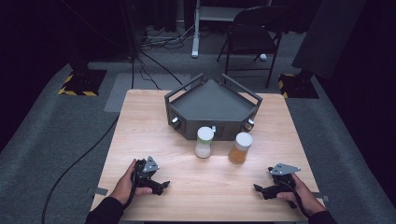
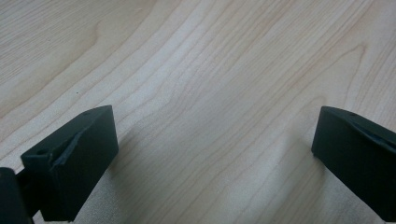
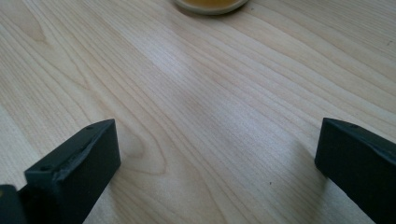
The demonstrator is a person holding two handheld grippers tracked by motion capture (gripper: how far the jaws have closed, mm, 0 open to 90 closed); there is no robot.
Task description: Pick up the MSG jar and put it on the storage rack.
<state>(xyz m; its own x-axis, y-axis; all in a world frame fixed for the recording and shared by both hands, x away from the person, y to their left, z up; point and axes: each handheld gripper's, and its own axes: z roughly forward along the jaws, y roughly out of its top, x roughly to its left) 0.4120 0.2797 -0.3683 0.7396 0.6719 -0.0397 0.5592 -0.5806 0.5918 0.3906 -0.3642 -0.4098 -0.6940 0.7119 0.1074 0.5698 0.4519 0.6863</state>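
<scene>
Wooden tabletop (image 1: 154,121) is carrying two jars ahead of both tools, and I am holding each tool low over the near edge. My left tool (image 1: 161,185) is standing with its jaws wide and nothing between them; my right tool (image 1: 260,189) is likewise spread wide and empty. I am seeing the white-filled jar (image 1: 204,142) ahead and to the right of the left tool, well apart from it. The amber-filled jar (image 1: 240,148) is sitting ahead and to the left of the right tool, and its base (image 3: 211,4) is showing far ahead of that tool's jaws. A dark tray (image 1: 212,103) is standing just beyond both jars. In my judgement I am beginning the approach. I am recommending a level, centred advance, jaws straddling the jar's body below the cap, closing gently to avoid tipping.
</scene>
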